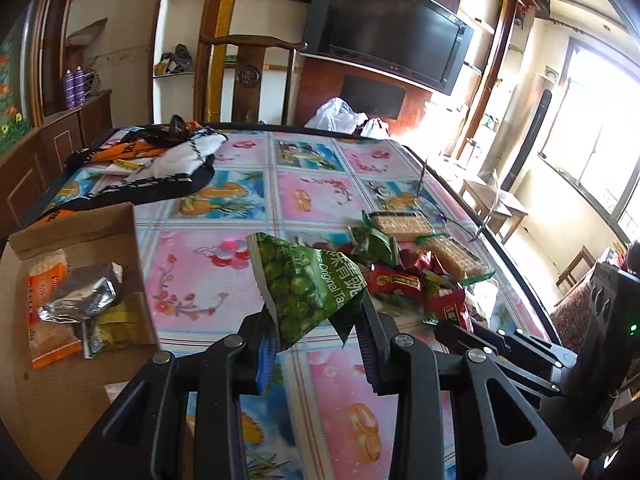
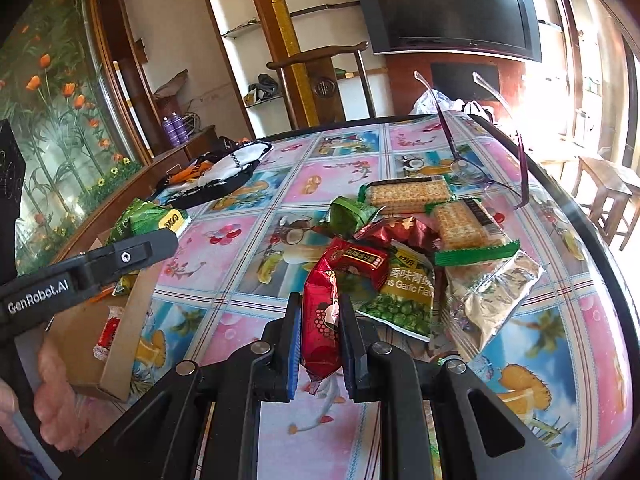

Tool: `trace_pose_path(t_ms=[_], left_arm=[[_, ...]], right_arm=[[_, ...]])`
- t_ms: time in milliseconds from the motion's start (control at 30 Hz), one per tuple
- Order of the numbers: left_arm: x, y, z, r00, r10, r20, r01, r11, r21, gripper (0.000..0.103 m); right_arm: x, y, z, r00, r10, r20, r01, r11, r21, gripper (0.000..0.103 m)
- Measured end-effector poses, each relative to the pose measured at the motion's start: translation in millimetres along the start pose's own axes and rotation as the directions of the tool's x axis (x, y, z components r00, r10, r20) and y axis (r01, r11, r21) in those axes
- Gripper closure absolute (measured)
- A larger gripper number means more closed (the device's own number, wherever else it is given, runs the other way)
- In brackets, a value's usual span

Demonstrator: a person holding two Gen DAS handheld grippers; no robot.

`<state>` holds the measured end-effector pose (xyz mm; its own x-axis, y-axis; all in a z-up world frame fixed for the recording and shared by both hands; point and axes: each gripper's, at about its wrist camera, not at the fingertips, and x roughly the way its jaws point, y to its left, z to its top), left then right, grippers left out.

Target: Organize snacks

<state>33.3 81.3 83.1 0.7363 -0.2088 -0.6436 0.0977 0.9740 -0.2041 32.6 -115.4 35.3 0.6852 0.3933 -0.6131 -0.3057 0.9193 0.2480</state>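
My left gripper (image 1: 316,344) is shut on a green pea snack packet (image 1: 308,288) and holds it above the table, right of the cardboard box (image 1: 80,232). The box holds an orange packet (image 1: 46,280), a silver packet (image 1: 84,292) and a yellow-green packet (image 1: 114,324). My right gripper (image 2: 320,344) is shut on a red snack packet (image 2: 322,320) at the near edge of the snack pile (image 2: 412,240). The pile has cracker packs (image 2: 408,194), green and red packets and a silver packet (image 2: 492,296). The left gripper (image 2: 120,256) shows in the right wrist view with its green packet (image 2: 148,216) over the box (image 2: 120,328).
The table (image 1: 320,196) has a colourful patterned cloth. An orange, black and white bag (image 1: 160,160) lies at the far left. Glasses (image 2: 492,160) lie behind the pile. A wooden chair (image 1: 248,76) stands behind the table, a TV (image 1: 388,24) hangs on the wall, and stools (image 2: 608,192) stand at right.
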Motion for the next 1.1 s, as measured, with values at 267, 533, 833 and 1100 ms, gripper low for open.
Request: trace_pose_path(t_ms=[267, 533, 833, 1100], left_arm=[[-13.3, 22.7, 3.8, 1.0, 0.01, 0.028, -0.009, 0.999, -0.038, 0.069], [-25.6, 56.4, 8.8, 0.997, 0.062, 0.047, -0.058, 0.994, -0.088, 0.069], [-39.1, 127.0, 8.6, 0.984, 0.177, 0.004, -0.174, 0.968, -0.182, 0.069], [-38.8, 182.2, -1.2, 0.957, 0.277, -0.081, -0.289, 0.922, -0.258, 0.069]], right_arm=[[5.8, 9.1, -0.9, 0.999, 0.041, -0.013, -0.041, 0.999, 0.019, 0.085], [14.0, 30.1, -1.1, 0.99, 0.138, -0.025, -0.136, 0.988, 0.071, 0.085], [29.2, 113.7, -9.9, 0.954, 0.289, -0.076, -0.292, 0.956, -0.022, 0.085], [48.1, 181.0, -21.3, 0.908, 0.387, -0.16, -0.404, 0.91, -0.089, 0.084]])
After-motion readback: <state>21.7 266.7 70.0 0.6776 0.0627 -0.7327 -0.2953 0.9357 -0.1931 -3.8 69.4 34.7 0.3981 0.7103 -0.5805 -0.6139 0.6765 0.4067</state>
